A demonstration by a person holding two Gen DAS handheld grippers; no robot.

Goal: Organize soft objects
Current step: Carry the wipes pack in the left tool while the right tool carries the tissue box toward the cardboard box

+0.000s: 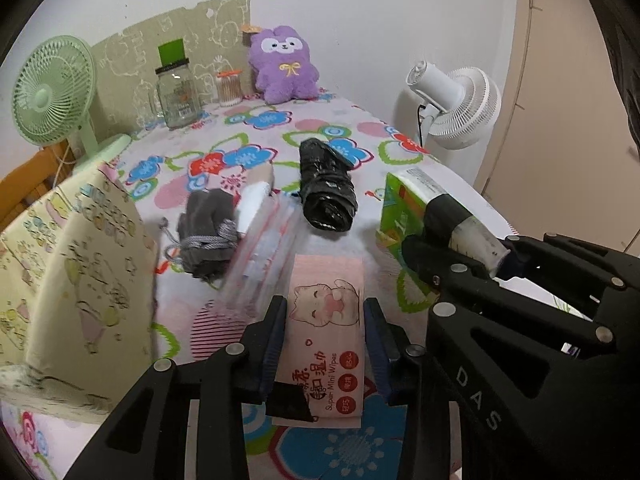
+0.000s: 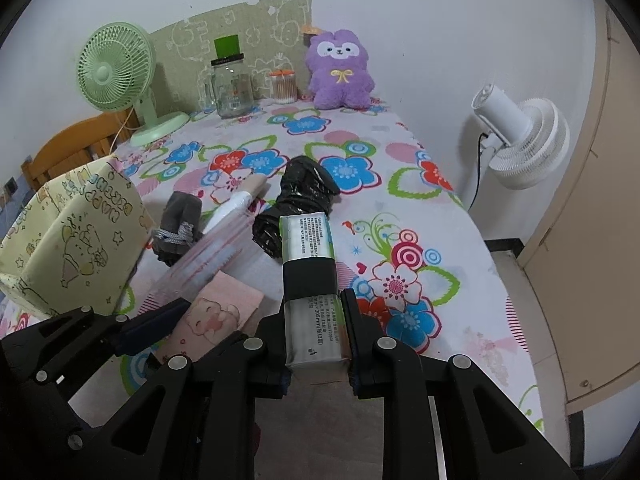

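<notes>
My left gripper (image 1: pixel 325 344) is shut on a pink pack of mini wipes (image 1: pixel 326 320) with a cat picture, held low over the flowered cloth; the pack also shows in the right wrist view (image 2: pixel 212 316). My right gripper (image 2: pixel 316 332) is shut on a green and white tissue pack (image 2: pixel 308 276), which shows in the left wrist view (image 1: pixel 404 208) at the right. Ahead lie a black plastic bag roll (image 1: pixel 326 184), a grey drawstring pouch (image 1: pixel 208 236), a clear zip bag (image 1: pixel 260 256) and a white roll (image 1: pixel 256 196).
A yellow patterned box (image 1: pixel 76 272) stands at the left. At the back are a green fan (image 1: pixel 52 88), a glass jar (image 1: pixel 176 92), a cotton swab pot (image 1: pixel 230 88) and a purple plush toy (image 1: pixel 284 66). A white fan (image 1: pixel 456 104) stands off the table's right edge.
</notes>
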